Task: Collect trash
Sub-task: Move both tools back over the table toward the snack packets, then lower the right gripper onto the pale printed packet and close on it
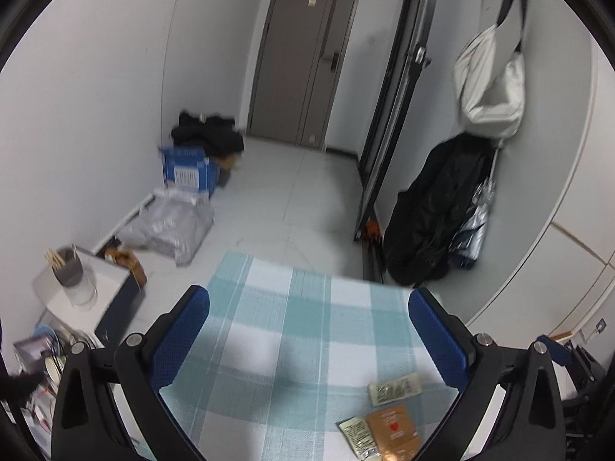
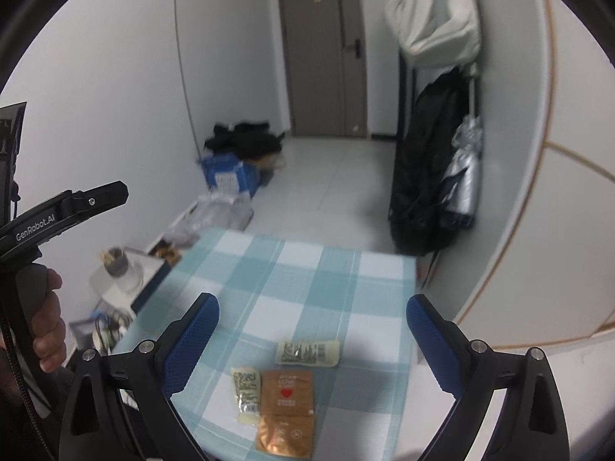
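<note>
Both claws are hovering with jaws spread wide and nothing between them: the right claw [image 2: 313,320] is hanging above the near part of the cloth [image 2: 307,269], and the left claw [image 1: 309,307] is hanging further left, its handle showing at the left edge of the right view. Just below and ahead of the right claw's fingertips, four flat sachets are lying on the cloth: a pale packet [image 2: 307,352] lying crosswise, nearer in a small pale packet [image 2: 246,390] touching a brown packet [image 2: 287,392] with a red heart, and a shiny brown one [image 2: 284,434] nearest of all, its far edge meeting the heart packet. From the left claw they are sitting low and to the right, near its right finger. These are looking light, thin and floppy, with slick film, so they are likely sliding away rather than lifting; taking hold at an edge or corner, one finger pressing down beside it, seems best, and the crosswise one, lying apart, looks easiest to start with. The checked cloth is looking soft and may be bunching under a finger. Beyond the table, a pale tiled floor is running to a grey door [image 2: 323,50]; a blue box [image 2: 226,173] and plastic bags are lying left against the wall, and dark and white bags are hanging right.
</note>
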`<move>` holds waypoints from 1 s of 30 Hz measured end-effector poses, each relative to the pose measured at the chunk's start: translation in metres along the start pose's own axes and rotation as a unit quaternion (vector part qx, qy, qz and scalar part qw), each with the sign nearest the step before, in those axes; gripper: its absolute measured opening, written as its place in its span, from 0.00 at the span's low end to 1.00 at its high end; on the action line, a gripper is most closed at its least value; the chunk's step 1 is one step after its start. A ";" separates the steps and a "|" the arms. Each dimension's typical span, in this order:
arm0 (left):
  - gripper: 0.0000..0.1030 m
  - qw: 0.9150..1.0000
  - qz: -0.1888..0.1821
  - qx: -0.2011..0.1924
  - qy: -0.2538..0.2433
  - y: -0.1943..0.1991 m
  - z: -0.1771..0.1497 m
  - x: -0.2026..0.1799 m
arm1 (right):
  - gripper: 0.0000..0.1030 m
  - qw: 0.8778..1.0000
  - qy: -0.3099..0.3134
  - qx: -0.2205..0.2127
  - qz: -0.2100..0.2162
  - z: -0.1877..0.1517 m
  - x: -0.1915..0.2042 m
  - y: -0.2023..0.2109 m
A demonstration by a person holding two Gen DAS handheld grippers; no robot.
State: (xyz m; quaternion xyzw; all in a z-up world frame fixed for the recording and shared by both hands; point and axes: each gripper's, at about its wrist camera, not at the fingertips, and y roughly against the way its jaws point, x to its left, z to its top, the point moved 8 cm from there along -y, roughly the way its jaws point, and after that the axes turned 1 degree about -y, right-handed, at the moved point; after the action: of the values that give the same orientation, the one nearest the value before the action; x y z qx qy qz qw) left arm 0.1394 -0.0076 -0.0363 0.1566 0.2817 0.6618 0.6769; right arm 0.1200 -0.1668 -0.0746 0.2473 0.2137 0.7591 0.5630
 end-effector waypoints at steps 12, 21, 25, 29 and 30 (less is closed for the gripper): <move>0.99 0.993 -0.016 0.106 0.043 -0.040 -0.031 0.023 | 0.94 0.985 0.059 0.163 0.016 -0.053 0.000 -0.112; 0.99 0.993 -0.006 0.110 0.051 -0.047 -0.028 0.041 | 0.93 0.973 0.039 0.228 0.018 -0.091 -0.001 -0.157; 0.99 0.992 -0.009 0.117 0.049 -0.051 -0.031 0.044 | 0.93 0.970 0.072 0.233 -0.009 -0.095 0.003 -0.165; 0.99 0.991 -0.009 0.125 0.048 -0.053 -0.034 0.048 | 0.88 0.967 0.076 0.243 -0.017 -0.099 0.006 -0.169; 0.99 0.991 -0.009 0.127 0.048 -0.054 -0.034 0.049 | 0.88 0.968 0.072 0.238 -0.017 -0.096 0.005 -0.168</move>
State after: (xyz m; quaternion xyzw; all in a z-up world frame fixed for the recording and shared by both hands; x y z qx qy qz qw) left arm 0.1612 0.0309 -0.1037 0.2066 0.3973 0.6215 0.6428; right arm 0.1854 -0.1205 -0.2506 0.3148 0.4328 0.6924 0.4840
